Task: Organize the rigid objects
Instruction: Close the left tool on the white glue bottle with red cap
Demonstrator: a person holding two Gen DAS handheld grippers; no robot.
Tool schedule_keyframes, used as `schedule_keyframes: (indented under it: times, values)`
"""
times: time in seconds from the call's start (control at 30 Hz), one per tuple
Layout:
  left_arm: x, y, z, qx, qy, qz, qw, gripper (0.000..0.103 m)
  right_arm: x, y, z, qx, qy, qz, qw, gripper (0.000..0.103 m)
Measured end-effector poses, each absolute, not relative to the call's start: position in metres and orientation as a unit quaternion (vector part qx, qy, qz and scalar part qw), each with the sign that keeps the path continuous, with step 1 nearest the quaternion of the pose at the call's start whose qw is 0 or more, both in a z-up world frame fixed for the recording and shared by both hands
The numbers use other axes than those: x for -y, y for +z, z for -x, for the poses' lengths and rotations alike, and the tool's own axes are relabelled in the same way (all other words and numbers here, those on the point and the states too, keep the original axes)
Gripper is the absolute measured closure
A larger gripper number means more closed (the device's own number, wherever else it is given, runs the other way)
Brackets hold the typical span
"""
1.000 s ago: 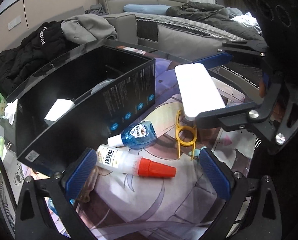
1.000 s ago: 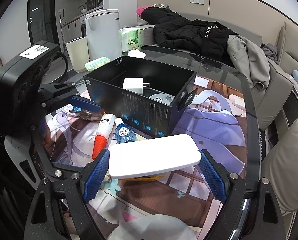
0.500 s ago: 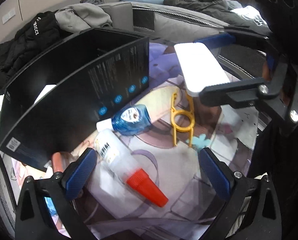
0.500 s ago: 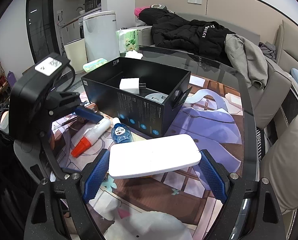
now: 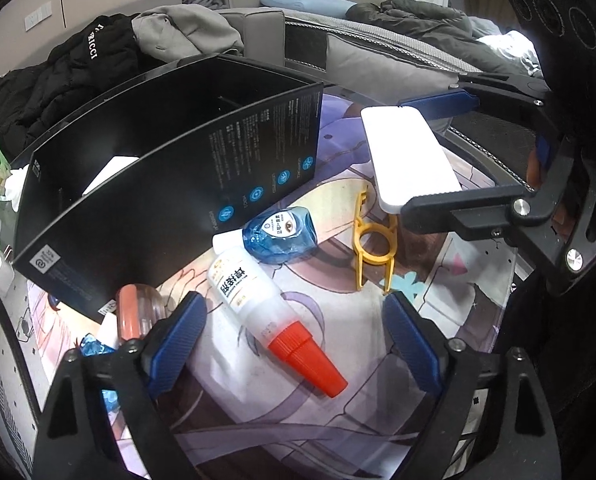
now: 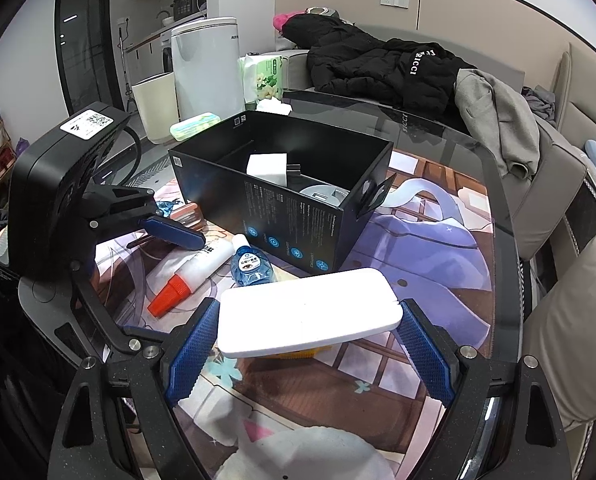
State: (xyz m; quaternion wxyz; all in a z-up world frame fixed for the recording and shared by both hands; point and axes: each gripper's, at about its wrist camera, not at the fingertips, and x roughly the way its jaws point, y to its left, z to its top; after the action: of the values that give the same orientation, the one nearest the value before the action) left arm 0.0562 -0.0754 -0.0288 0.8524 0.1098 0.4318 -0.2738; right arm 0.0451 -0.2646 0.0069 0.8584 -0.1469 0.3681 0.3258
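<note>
Since a second ago the glue bottle [image 5: 258, 300] has swung round: red cap now points toward the left gripper [image 5: 294, 340], body lying between its wide-open jaws, no pad touching it. Right gripper [image 6: 307, 350] unchanged, clamped on the white case [image 6: 307, 314] by its short ends, held flat above the mat.

Largest first:
- Table [image 6: 493, 184]: glass, with a printed mat on top.
- Black box [image 6: 298, 216]: open top, sits mid-mat. Right view looks inside: white charger [image 6: 268, 170] and a grey round item [image 6: 321, 194]. Left view shows mostly the outer wall; only a white sliver of the charger is visible.
- White case: in left view it hangs off to the right, above the yellow clip [image 5: 371, 246].
- Glue bottle: on the mat just in front of the box, touching the eye drops.
- Eye drops [image 5: 280, 234]: blue, between glue bottle and box wall.
- Yellow clip: clear in left view; right view only shows a yellow edge under the case.
- Red-brown item [image 5: 132, 312]: by the box corner, behind the left pad; can't identify it.
</note>
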Motion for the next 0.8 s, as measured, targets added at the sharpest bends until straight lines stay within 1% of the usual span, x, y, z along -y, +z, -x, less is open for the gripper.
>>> schedule_keyframes:
  times: [0.03,0.07,0.1,0.13,0.2,0.23,0.27,0.37,0.8]
  values:
    - [0.075,-0.029,-0.056,-0.43,-0.269,-0.111,0.854,0.021,0.265,0.007,-0.045,-0.369,0.327,0.147,0.858,0.013]
    - [0.074,-0.028,-0.055,-0.429,-0.265,-0.112,0.857,0.031,0.265,0.007,-0.045,-0.369,0.326,0.148,0.858,0.013]
    - [0.072,-0.027,-0.055,-0.426,-0.262,-0.109,0.859,0.044,0.265,0.006,-0.045,-0.37,0.325,0.148,0.858,0.013]
    - [0.07,-0.026,-0.056,-0.425,-0.259,-0.105,0.861,0.049,0.265,0.006,-0.046,-0.37,0.324,0.148,0.858,0.013]
    - [0.063,-0.025,-0.058,-0.424,-0.248,-0.095,0.866,0.07,0.265,0.006,-0.047,-0.37,0.324,0.147,0.858,0.013]
    - [0.06,-0.025,-0.059,-0.424,-0.244,-0.089,0.868,0.073,0.265,0.006,-0.047,-0.37,0.324,0.147,0.858,0.013]
    - [0.057,-0.025,-0.059,-0.424,-0.238,-0.085,0.87,0.082,0.265,0.006,-0.047,-0.369,0.323,0.147,0.859,0.013]
    - [0.054,-0.025,-0.056,-0.422,-0.231,-0.085,0.872,0.084,0.263,0.006,-0.048,-0.369,0.324,0.147,0.859,0.013]
    - [0.04,-0.003,-0.043,-0.382,-0.22,-0.08,0.894,0.084,0.254,0.011,-0.047,-0.352,0.325,0.142,0.866,0.013]
